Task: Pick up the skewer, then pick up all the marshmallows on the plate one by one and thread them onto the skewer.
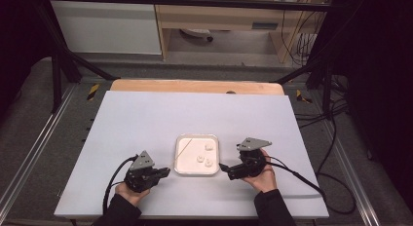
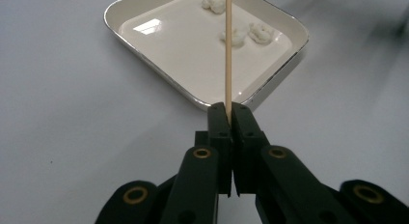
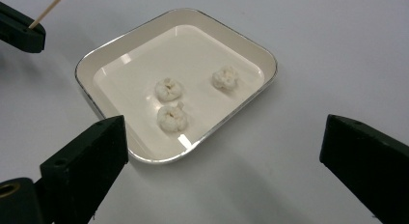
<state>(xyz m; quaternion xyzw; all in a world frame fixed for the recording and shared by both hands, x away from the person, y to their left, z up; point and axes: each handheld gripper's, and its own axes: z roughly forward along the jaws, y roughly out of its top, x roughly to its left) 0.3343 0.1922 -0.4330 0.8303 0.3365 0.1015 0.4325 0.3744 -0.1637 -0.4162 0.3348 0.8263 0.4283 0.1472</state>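
Wooden skewer [image 2: 228, 50] clamped in left tool [image 2: 228, 110], slanting over white tray [image 1: 178, 155] near tabletop's [image 1: 146, 119] front edge. Three dough balls [image 3: 169, 90] lie in tray. Right tool [image 3: 222, 151] gapes wide, nothing between its jaws, just beside tray's right side.

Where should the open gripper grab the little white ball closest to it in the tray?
Probably around its round middle, coming down from above. The nearest ball sits low inside the tray, whose raised rim blocks a sideways approach. The right gripper is open, with room either side of the ball for its jaws.
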